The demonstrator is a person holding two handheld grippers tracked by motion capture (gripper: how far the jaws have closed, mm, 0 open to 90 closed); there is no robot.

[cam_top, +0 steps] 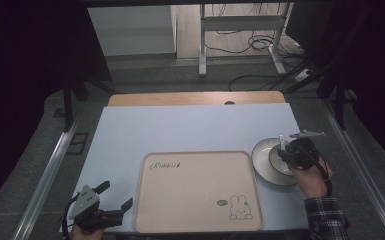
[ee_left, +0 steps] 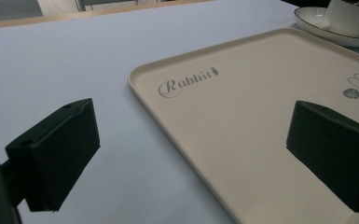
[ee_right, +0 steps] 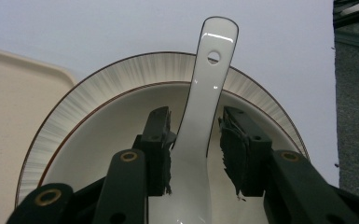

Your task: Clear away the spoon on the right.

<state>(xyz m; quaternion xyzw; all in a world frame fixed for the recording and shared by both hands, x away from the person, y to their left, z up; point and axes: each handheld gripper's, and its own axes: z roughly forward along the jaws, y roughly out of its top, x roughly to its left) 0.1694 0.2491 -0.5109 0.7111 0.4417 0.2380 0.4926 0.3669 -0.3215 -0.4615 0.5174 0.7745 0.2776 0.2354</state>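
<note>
A white ceramic spoon (ee_right: 200, 102) stands in a pale bowl (ee_right: 102, 140) on a plate with a striped rim (ee_right: 98, 88). In the high view the spoon handle (cam_top: 281, 142) rises from the bowl (cam_top: 276, 162) on the plate (cam_top: 259, 150), right of a beige tray (cam_top: 195, 195). My right gripper (ee_right: 196, 154) straddles the handle: one pad touches it and a small gap shows at the other. It hovers over the bowl in the high view (cam_top: 286, 156). My left gripper (cam_top: 116, 196) rests open and holds nothing at the tray's near left corner.
The tray (ee_left: 242, 130) carries "Rabbit" lettering and a rabbit drawing and lies on a light blue mat (cam_top: 180, 130). A strip of wooden tabletop (cam_top: 195, 98) shows beyond the mat. Cables and desk legs (cam_top: 202, 45) sit on the floor behind.
</note>
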